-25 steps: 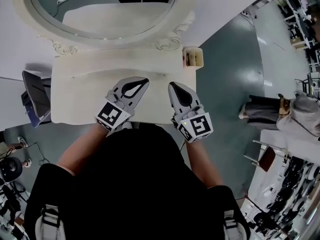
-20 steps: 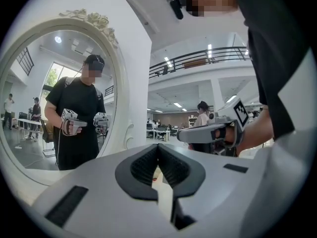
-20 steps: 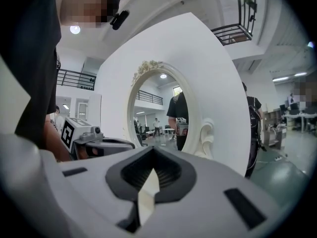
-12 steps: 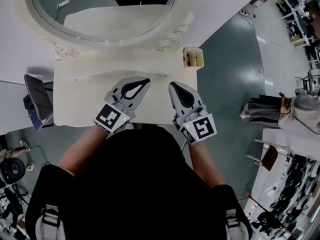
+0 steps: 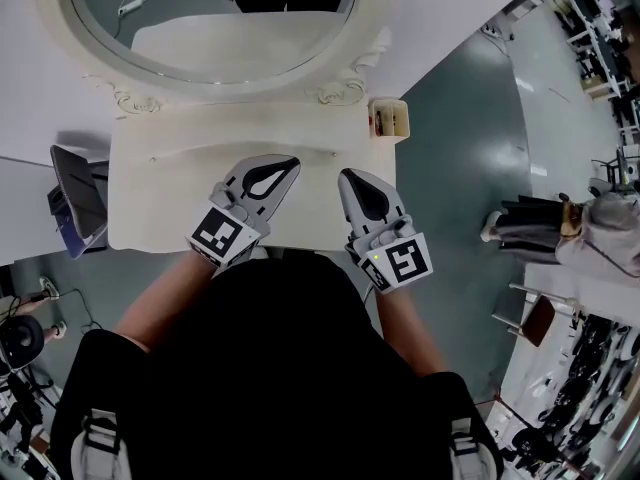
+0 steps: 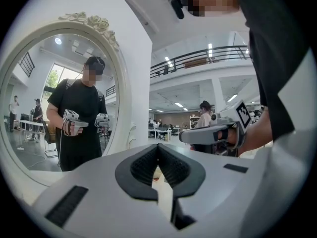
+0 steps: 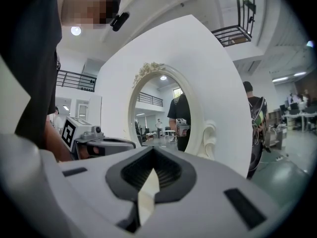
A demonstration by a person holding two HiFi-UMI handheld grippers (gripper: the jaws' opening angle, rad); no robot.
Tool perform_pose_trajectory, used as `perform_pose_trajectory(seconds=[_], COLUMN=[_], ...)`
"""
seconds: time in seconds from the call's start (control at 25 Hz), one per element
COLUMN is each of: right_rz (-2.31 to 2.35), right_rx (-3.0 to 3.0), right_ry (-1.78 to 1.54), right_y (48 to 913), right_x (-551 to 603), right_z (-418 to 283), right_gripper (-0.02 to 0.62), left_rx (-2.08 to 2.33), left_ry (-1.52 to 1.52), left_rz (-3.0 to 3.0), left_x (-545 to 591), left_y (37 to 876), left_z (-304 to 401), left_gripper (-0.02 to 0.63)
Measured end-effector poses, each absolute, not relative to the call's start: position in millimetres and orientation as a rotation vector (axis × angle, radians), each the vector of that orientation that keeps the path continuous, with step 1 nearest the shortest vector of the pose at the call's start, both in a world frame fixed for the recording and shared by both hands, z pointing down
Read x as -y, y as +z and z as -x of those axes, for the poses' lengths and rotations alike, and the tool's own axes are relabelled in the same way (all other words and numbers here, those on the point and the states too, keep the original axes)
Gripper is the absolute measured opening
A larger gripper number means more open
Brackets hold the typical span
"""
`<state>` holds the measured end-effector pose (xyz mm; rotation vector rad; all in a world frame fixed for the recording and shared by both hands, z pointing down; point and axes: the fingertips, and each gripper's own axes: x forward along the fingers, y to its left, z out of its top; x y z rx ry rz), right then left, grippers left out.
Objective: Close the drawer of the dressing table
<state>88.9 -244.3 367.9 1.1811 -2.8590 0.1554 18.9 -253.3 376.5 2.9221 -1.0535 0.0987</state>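
As our left hand-held gripper [image 5: 288,163] and right hand-held gripper [image 5: 346,175] hover closed and empty over the dressing table [image 5: 150,198], we risk pushing blind at its hidden drawer.

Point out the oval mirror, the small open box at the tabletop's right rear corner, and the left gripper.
oval mirror [image 5: 200,8], head view, on the glass.
small open box [image 5: 404,118], head view, on its right rim.
left gripper [image 5: 293,161], head view, at its closed fingertips.

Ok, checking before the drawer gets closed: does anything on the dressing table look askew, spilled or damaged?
Nothing stands out. The dressing table shows no spill, the mirror looks whole, and the small holder stands upright at its right rear corner.
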Motion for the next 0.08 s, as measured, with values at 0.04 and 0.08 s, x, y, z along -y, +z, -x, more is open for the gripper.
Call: perform_pose_trajectory(seconds=[0.04,0.08], right_rz=[-1.182,-1.182], right_rx=[2.861,2.863], right_ry=[0.158,0.16], right_y=[367.8,367.7], right_x=[243.6,243.0], right_z=[-89.3,-89.6], right_gripper=[0.002,0.003], left_rx=[1.053,1.052], left_ry=[0.096,0.094], left_rz=[-2.921,-2.92], left_x=[252.4,251.5], left_y=[377.4,378.0], left_z=[-19.1,-19.2], left_gripper=[-0.008,-0.008])
